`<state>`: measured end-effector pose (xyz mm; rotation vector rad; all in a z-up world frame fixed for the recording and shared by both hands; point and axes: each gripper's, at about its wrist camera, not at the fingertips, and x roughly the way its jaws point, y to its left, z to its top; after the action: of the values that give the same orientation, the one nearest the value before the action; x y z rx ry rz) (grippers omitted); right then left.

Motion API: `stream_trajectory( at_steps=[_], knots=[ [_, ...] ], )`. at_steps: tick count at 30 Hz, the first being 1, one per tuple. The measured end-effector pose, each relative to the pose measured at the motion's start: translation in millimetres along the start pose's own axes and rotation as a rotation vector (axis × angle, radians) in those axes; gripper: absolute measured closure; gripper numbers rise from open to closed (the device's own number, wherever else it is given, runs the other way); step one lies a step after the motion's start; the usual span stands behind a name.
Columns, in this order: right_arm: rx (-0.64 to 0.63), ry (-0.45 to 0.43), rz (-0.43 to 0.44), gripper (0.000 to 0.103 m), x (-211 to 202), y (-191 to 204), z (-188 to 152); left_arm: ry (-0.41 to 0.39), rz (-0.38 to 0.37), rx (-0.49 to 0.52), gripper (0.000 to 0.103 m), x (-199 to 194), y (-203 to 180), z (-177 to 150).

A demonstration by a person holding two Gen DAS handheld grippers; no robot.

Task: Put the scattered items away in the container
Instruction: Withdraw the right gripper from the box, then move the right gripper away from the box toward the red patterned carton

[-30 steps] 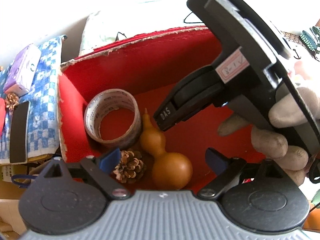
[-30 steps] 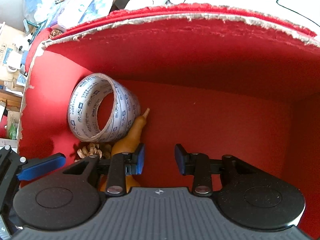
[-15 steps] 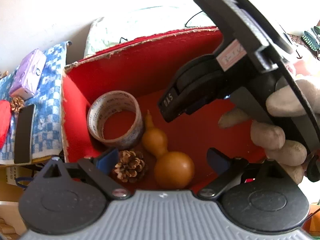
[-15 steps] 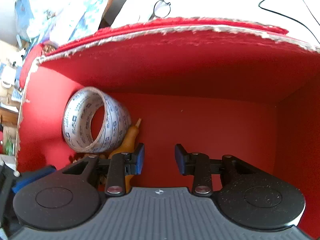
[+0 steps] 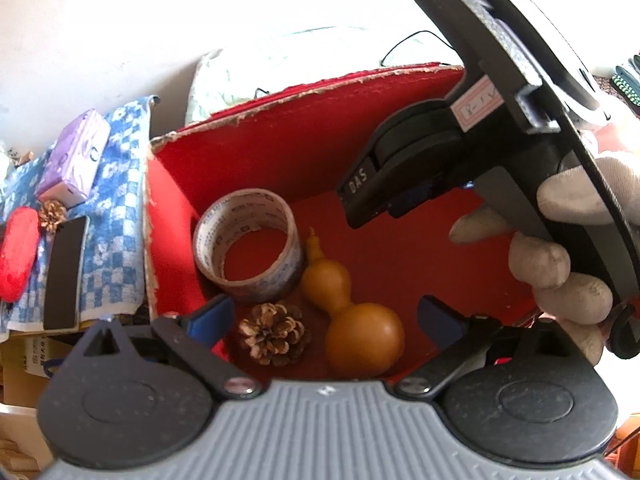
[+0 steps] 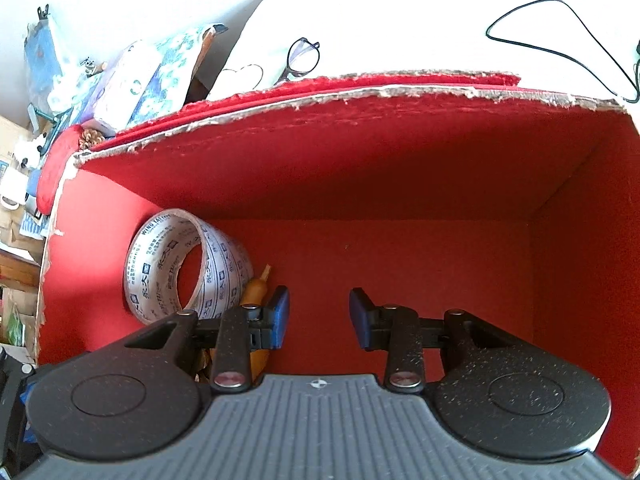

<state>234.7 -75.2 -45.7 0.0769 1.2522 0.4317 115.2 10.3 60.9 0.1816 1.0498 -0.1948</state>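
Note:
The red box (image 5: 304, 148) holds a tape roll (image 5: 248, 252), a brown gourd (image 5: 352, 312) and a pine cone (image 5: 276, 334). My left gripper (image 5: 324, 320) is open and empty above the box's near edge, over the pine cone and gourd. My right gripper (image 6: 318, 316) is open and empty over the box's bare red floor (image 6: 400, 256), with the tape roll (image 6: 188, 264) and the gourd's stem (image 6: 260, 280) to its left. The right gripper's body also shows in the left wrist view (image 5: 480, 128), held by a gloved hand. Outside, a purple box (image 5: 74, 156), a second pine cone (image 5: 52, 214), a red item (image 5: 18, 260) and a black bar (image 5: 64, 272) lie on a blue checked cloth (image 5: 116, 200).
Glasses (image 6: 302, 58) and a black cable (image 6: 560, 32) lie on the white surface behind the box. Patterned packages (image 6: 132, 84) and clutter sit beyond the box's left wall. Cardboard boxes (image 5: 24, 356) stand below the cloth.
Both grippers have pulled back and up from the box, so more of its rim and the surroundings shows. The items inside have not moved.

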Motion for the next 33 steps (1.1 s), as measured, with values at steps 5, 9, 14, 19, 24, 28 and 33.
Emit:
stream_trajectory(
  at_steps=[5, 9, 14, 19, 24, 28, 33],
  knots=[
    [-0.001, -0.006, -0.002, 0.067, -4.1, 4.4, 1.2, -0.012, 0.029, -0.004, 0.003, -2.4, -1.2, -3.9],
    [-0.007, -0.017, 0.004, 0.067, -15.5, 5.5, 4.4, -0.021, 0.053, -0.015, 0.003, -3.7, -3.7, -5.0],
    [-0.012, -0.041, 0.015, 0.067, -28.1, 6.0, -1.2, -0.025, 0.11, -0.038, 0.003, -4.5, -8.6, -3.7],
    [-0.017, -0.059, 0.034, 0.067, -31.3, 5.8, -2.4, -0.016, 0.163, -0.07, 0.003, -4.3, -17.5, -2.6],
    [-0.012, -0.054, 0.053, 0.067, -33.5, 3.5, -0.5, -0.021, 0.207, -0.117, 0.003, -8.9, -21.5, -2.1],
    [-0.072, -0.079, 0.054, 0.066, -45.7, 10.5, -2.5, -0.041, 0.243, -0.149, 0.003, -15.5, -26.1, -3.1],
    [-0.14, -0.125, 0.073, 0.054, -69.8, 11.9, -14.8, -0.081, 0.263, -0.198, 0.003, -23.4, -30.3, -4.0]
  ],
)
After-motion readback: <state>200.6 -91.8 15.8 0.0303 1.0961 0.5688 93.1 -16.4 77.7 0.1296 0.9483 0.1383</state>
